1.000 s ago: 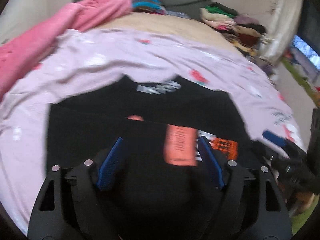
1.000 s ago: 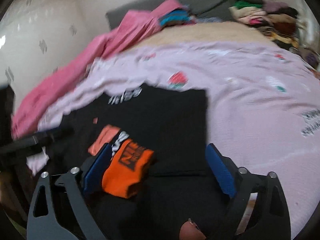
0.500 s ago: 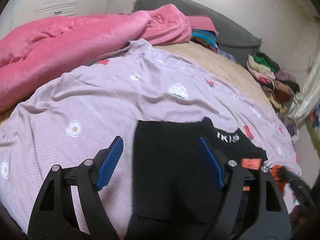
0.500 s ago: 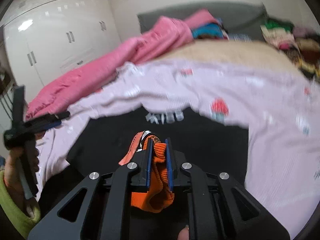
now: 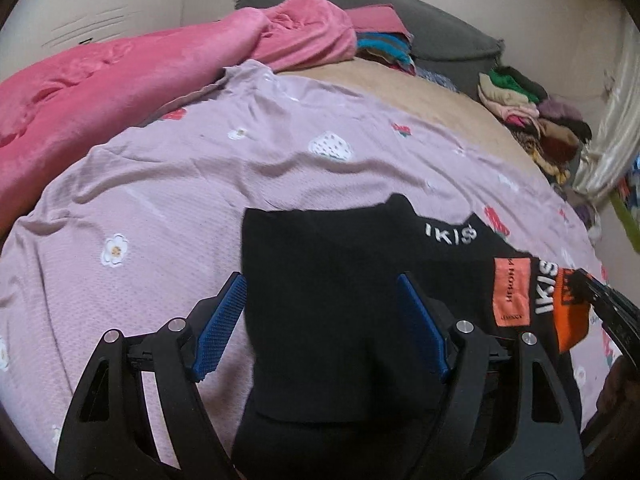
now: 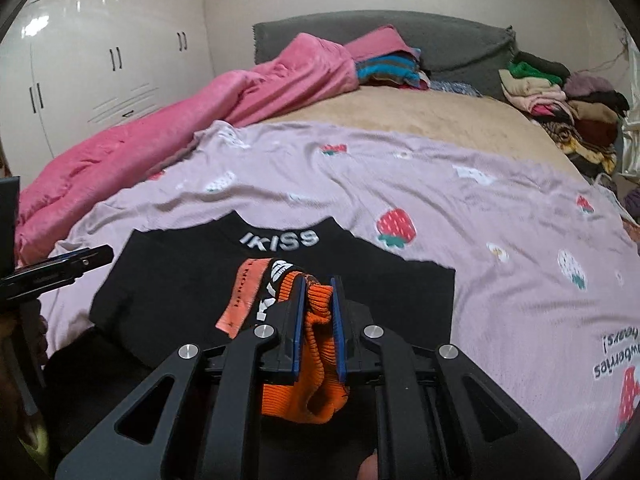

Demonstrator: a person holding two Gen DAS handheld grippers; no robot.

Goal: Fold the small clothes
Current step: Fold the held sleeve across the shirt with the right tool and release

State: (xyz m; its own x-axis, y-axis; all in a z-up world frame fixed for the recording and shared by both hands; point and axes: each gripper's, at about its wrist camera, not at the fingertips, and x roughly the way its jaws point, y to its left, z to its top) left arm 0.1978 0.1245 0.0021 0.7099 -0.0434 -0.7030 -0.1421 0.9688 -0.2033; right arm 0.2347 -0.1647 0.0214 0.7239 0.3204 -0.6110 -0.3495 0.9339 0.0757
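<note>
Where the right gripper point(image 6: 318, 312) meets the garment, its two blue pads point(image 6: 297, 320) are pressed onto an orange ribbed cuff point(image 6: 316, 364), having just been closing over the last second with that cuff between them. The cuff bunches between the pads and hangs in a fold below them. It belongs to a black top point(image 6: 180, 292) lying on the bed; beside the cuff a salmon label strip point(image 6: 240, 300) and a sleeve band with white letters rise toward the grip.

The left gripper point(image 5: 320, 320) stands with its jaws apart, nothing between the pads. Its left pad point(image 5: 222, 320) sits over the bedspread just beside the top's edge, the right pad over the black fabric. I cannot tell whether either pad touches the cloth.

The top is spread flat on a lilac bedspread point(image 5: 160, 184) printed with flowers and strawberries, its collar, lettered in white, pointing toward the head of the bed. From the left view, the orange cuff point(image 5: 572, 312) is at the far right edge, under the other tool.

Farther out, a pink blanket point(image 5: 120, 76) is heaped along the left side. A grey headboard point(image 6: 440, 36) stands behind, with a pile of folded clothes point(image 6: 560, 96) to the right. White wardrobe doors point(image 6: 100, 52) line the left wall.
</note>
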